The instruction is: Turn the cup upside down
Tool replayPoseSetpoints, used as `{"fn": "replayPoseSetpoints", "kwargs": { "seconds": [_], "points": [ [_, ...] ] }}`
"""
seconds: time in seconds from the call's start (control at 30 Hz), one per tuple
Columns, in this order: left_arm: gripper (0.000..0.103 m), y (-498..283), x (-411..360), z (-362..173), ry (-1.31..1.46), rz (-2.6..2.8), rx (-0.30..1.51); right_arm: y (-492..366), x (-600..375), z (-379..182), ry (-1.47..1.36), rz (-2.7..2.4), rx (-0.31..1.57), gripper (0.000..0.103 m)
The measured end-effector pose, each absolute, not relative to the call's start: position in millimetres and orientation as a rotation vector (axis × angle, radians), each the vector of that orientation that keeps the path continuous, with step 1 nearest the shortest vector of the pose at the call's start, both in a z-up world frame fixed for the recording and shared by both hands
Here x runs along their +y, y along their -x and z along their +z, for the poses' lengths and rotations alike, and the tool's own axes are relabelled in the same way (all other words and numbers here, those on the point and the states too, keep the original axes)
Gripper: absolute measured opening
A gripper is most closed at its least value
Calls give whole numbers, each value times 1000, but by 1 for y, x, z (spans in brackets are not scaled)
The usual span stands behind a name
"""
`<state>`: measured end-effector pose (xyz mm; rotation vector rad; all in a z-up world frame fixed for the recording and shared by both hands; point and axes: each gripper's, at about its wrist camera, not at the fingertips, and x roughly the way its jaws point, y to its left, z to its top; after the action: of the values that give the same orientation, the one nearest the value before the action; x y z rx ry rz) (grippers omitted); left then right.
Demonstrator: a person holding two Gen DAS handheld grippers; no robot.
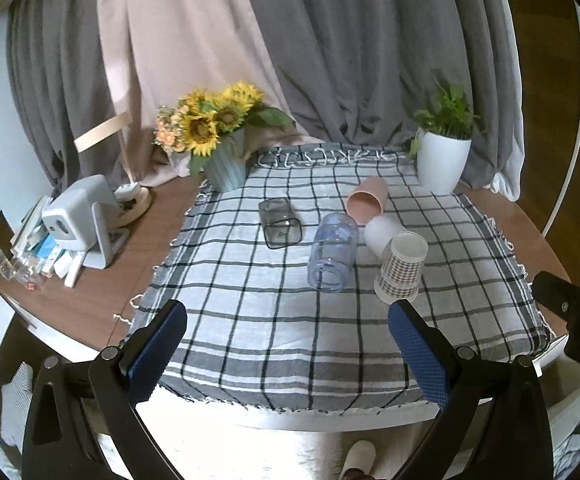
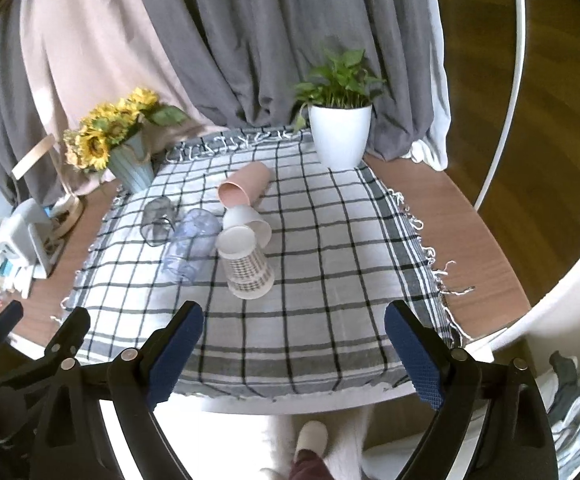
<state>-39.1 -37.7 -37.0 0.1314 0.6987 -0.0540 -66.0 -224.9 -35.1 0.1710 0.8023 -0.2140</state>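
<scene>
Several cups sit on a checked cloth [image 1: 274, 320]. A houndstooth paper cup [image 1: 401, 266] [image 2: 247, 262] stands upside down. A white cup [image 1: 380, 232] [image 2: 248, 222], a pink cup [image 1: 367, 199] [image 2: 245, 187], a clear bluish cup [image 1: 333, 251] [image 2: 192, 244] and a dark smoky glass [image 1: 280, 222] [image 2: 158, 220] lie on their sides. My left gripper [image 1: 288, 324] is open and empty above the cloth's front edge. My right gripper [image 2: 294, 330] is open and empty, short of the paper cup.
A sunflower vase [image 1: 224, 164] [image 2: 132, 164] stands at the cloth's back left, a white plant pot [image 1: 442, 162] [image 2: 340, 134] at the back right. A grey device [image 1: 86, 220] and clutter sit on the wooden table [image 1: 90, 300] to the left. Curtains hang behind.
</scene>
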Motion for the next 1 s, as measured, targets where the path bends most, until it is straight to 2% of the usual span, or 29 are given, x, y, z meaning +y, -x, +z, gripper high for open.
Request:
{"fn": "replayPoseSetpoints", "kwargs": {
  "seconds": [0.5, 1.0],
  "points": [
    [103, 69, -7, -20, -78, -26, 643, 99, -193, -17, -158, -199, 726, 92],
    [103, 72, -9, -18, -86, -41, 635, 105, -192, -15, -157, -207, 719, 92]
  ]
}}
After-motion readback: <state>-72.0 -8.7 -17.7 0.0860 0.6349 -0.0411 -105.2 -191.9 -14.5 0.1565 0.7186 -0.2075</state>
